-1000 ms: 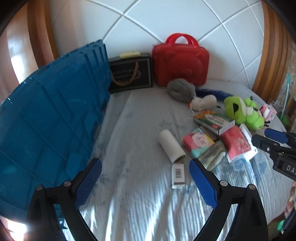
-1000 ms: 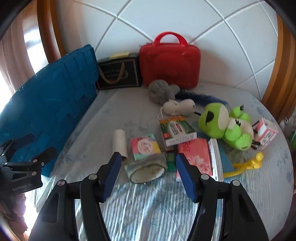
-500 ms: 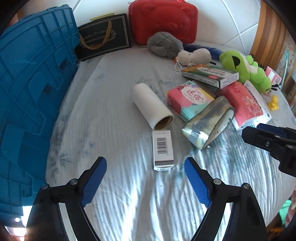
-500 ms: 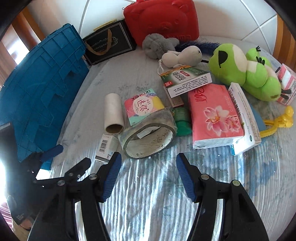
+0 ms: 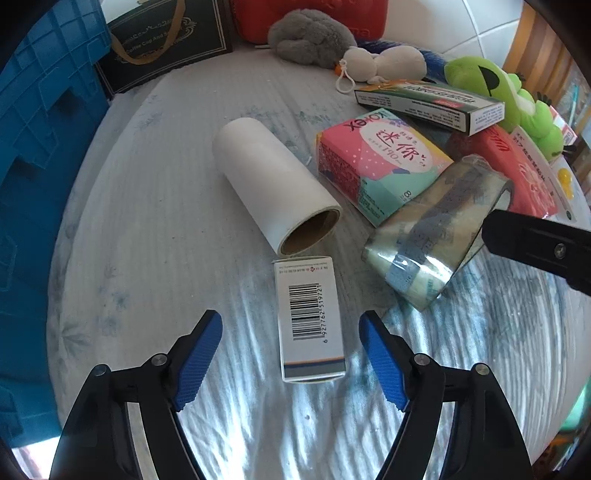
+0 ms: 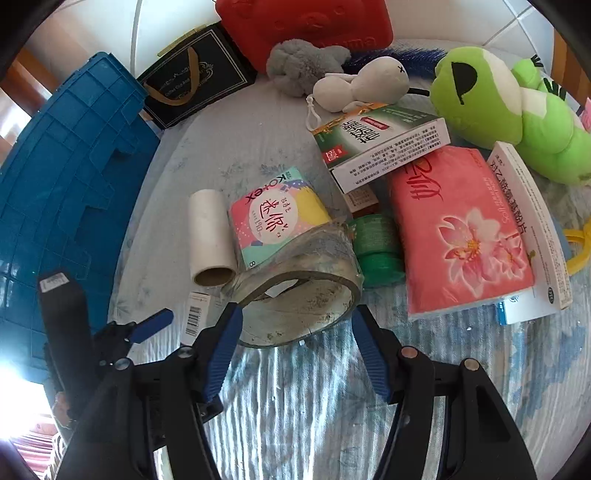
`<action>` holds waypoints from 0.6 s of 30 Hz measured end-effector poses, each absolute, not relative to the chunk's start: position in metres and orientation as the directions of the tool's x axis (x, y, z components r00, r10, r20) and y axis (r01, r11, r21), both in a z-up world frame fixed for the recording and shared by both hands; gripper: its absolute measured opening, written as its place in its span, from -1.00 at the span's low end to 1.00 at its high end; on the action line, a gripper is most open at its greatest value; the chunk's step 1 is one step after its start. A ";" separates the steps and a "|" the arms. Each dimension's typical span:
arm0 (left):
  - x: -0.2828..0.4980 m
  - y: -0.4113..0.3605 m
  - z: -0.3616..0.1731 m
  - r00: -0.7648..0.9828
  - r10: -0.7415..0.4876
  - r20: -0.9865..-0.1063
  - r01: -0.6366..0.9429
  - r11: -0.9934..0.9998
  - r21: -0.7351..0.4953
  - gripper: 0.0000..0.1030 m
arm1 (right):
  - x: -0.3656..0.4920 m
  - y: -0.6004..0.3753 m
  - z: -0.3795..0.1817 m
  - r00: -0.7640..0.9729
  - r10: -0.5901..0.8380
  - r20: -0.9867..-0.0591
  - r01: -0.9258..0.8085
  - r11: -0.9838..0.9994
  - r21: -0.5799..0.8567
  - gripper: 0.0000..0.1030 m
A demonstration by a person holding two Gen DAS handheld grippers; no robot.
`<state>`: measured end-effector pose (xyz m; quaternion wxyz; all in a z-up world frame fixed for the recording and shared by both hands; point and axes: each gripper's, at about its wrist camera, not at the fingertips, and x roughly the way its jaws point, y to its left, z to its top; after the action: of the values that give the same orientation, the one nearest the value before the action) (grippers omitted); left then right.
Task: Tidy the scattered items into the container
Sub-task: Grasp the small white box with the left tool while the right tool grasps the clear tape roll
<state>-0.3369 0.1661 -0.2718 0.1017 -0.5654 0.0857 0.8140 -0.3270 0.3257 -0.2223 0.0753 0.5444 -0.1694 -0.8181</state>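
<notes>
A small white barcode box lies on the bed between the fingers of my left gripper. Its jaws are closing, and the pads stand clear of the box on both sides. My right gripper is open, and its fingertips straddle the near edge of a clear tape roll. I cannot tell whether the pads touch the roll. The blue crate stands on the left; it also shows in the right wrist view as the blue crate. The tape roll appears to the right in the left wrist view.
A white paper roll, a pink tissue box, a green carton, a pink tissue pack and a green frog plush crowd the bed. A red case and a black gift bag stand at the headboard.
Both grippers came down close to the bed. The left jaws narrowed around the barcode box. The right fingers, at the same width, now sit either side of the tape roll.
</notes>
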 end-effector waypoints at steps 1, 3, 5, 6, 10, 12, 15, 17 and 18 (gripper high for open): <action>-0.339 0.166 -0.276 -0.329 0.071 -0.942 -0.264 -0.964 0.020 0.32 | -0.330 0.325 -0.223 -0.397 -0.307 -0.865 -0.063 -0.931 0.359 0.19; -0.343 0.164 -0.279 -0.321 0.081 -0.944 -0.265 -0.964 0.007 0.24 | -0.334 0.325 -0.224 -0.398 -0.307 -0.865 -0.067 -0.930 0.361 0.20; -0.347 0.162 -0.279 -0.323 0.096 -0.942 -0.265 -0.964 -0.007 0.20 | -0.339 0.324 -0.226 -0.396 -0.312 -0.864 -0.074 -0.927 0.368 0.32; -0.349 0.162 -0.279 -0.324 0.098 -0.941 -0.269 -0.963 -0.007 0.15 | -0.341 0.323 -0.227 -0.395 -0.317 -0.862 -0.075 -0.924 0.375 0.37; -0.351 0.163 -0.279 -0.326 0.103 -0.940 -0.279 -0.960 -0.008 0.00 | -0.348 0.317 -0.228 -0.388 -0.329 -0.861 -0.076 -0.919 0.386 0.37; -0.350 0.163 -0.278 -0.328 0.105 -0.939 -0.282 -0.959 -0.009 -0.06 | -0.349 0.315 -0.227 -0.386 -0.332 -0.861 -0.076 -0.918 0.388 0.38; -0.348 0.162 -0.277 -0.331 0.112 -0.937 -0.283 -0.959 -0.015 -0.15 | -0.351 0.314 -0.226 -0.390 -0.346 -0.853 -0.092 -0.907 0.410 0.38; -0.348 0.163 -0.277 -0.332 0.115 -0.936 -0.282 -0.959 -0.018 -0.19 | -0.353 0.313 -0.227 -0.384 -0.349 -0.855 -0.103 -0.904 0.415 0.39; -0.348 0.163 -0.276 -0.333 0.116 -0.936 -0.283 -0.959 -0.019 -0.21 | -0.354 0.313 -0.229 -0.380 -0.355 -0.854 -0.108 -0.900 0.422 0.41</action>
<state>-0.3476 0.1630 -0.2760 0.1227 -0.5644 0.0738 0.8130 -0.3537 0.3126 -0.2293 0.0767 0.5513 -0.2098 -0.8038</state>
